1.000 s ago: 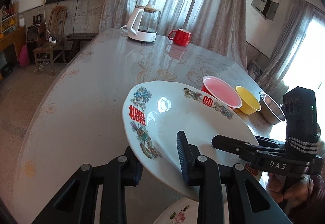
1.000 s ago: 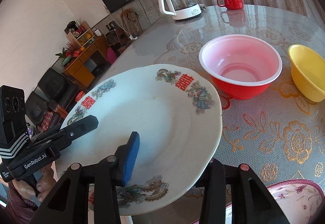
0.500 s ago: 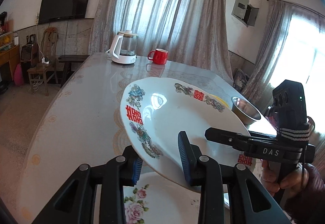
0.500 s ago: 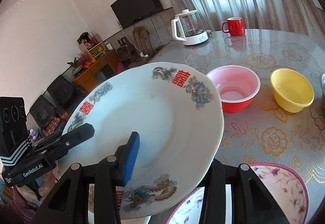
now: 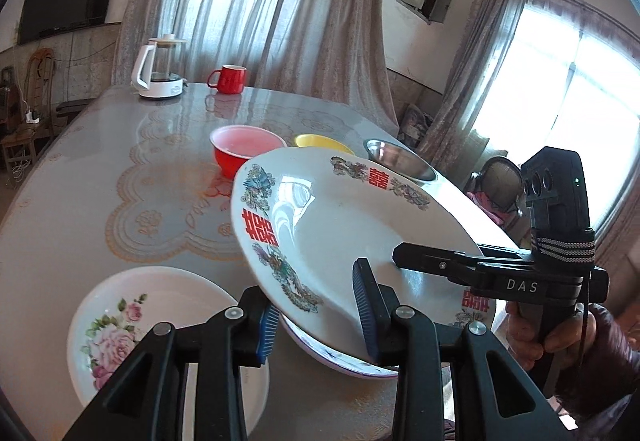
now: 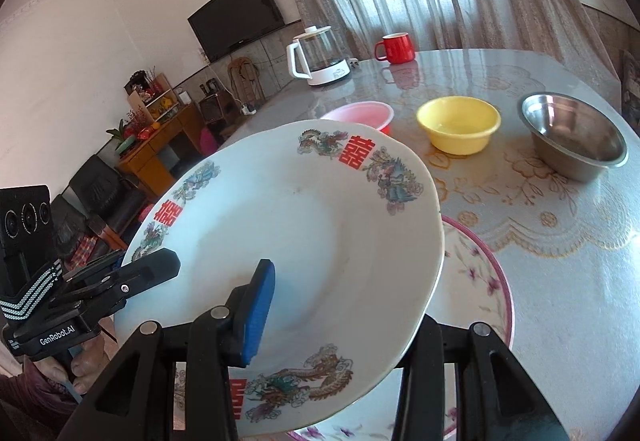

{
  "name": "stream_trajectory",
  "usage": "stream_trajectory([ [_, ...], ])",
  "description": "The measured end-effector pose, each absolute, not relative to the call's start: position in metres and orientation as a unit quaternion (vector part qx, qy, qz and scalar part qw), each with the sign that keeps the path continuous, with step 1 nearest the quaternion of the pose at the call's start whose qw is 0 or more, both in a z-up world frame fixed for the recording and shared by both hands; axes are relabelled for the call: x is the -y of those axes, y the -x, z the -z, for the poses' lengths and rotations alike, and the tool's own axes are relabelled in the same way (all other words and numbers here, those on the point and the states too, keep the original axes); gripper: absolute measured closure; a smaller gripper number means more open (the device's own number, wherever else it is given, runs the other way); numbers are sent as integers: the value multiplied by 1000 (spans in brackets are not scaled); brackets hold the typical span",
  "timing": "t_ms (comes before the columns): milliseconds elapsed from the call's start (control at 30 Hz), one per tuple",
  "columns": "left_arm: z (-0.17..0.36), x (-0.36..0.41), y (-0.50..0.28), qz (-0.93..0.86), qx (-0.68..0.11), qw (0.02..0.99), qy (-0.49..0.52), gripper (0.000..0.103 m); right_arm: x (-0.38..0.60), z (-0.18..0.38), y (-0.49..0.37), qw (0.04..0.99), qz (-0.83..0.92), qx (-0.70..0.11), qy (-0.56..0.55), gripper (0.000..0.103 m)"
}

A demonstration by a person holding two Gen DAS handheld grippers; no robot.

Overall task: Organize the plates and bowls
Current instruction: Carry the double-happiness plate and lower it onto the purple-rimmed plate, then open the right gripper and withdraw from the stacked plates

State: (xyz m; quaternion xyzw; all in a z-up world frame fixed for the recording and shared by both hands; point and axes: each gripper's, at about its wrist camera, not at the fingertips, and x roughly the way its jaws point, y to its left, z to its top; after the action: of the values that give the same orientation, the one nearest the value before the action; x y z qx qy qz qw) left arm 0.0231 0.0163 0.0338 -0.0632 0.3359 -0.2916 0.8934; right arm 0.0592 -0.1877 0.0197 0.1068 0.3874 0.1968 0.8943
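A large white plate (image 5: 340, 225) (image 6: 312, 225) with dragons and red characters hangs tilted above the table, held from both sides. My left gripper (image 5: 316, 305) is shut on its near-left rim, one blue pad under the rim and the other on the upper face. My right gripper (image 6: 344, 301) is shut on the opposite rim, with its far finger hidden under the plate. Directly below lies a pink-rimmed floral plate (image 6: 484, 281) (image 5: 340, 363). A rose-patterned plate (image 5: 132, 325) sits to the left. Further back stand a red bowl (image 5: 240, 149), a yellow bowl (image 6: 460, 125) and a steel bowl (image 6: 572, 141).
A white kettle (image 5: 158, 69) and a red mug (image 5: 230, 79) stand at the far end of the glass-topped table (image 5: 100, 161). A person's hand (image 5: 532, 337) holds the right gripper's handle. A cabinet and dark sofa stand off the table's left side.
Both grippers carried the big plate back toward the table's near edge, away from the bowls. It now hangs over the pink-rimmed plate, and the rose plate has come into view.
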Motion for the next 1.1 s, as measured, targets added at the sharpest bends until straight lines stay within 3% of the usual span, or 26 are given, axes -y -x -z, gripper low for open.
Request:
stream_trajectory([
  [600, 8, 18, -21, 310, -420, 850, 66, 62, 227, 24, -43, 864, -141, -467, -122, 60],
  [1100, 7, 12, -14, 322, -423, 844, 66, 62, 247, 12, -26, 860, -143, -471, -135, 60],
])
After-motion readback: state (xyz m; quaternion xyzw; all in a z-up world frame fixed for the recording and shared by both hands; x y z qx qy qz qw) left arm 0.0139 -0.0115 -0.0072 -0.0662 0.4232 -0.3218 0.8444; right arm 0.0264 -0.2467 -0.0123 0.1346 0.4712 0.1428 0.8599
